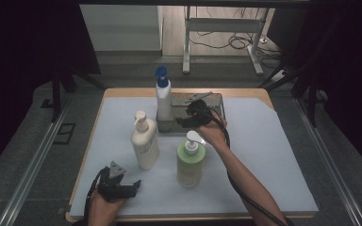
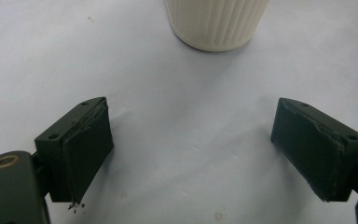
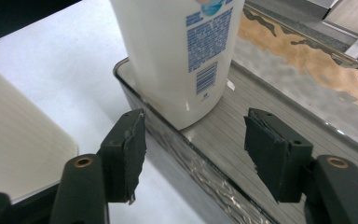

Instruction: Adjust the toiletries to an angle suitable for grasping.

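At the near left of the table [image 1: 283,141], the left gripper [image 1: 134,184] rests low with its fingers [image 2: 81,149] wide apart and nothing between them. Just ahead of it stands the cream pump bottle [image 1: 144,143], upright on the white cover.

Far in the middle is the metal tray [image 1: 217,101]. The white bottle with the blue pump [image 1: 163,101] stands upright inside it, at its left end. It is the only thing in the tray.

The right gripper [image 1: 181,121] hangs just beside this bottle, at the tray's near edge. Its fingers [image 3: 128,149] are parted and do not press on the bottle.

The green pump bottle [image 1: 189,162] stands near the middle of the table, outside the tray.

I judge that one bottle of three is placed, and the cream and green bottles remain.
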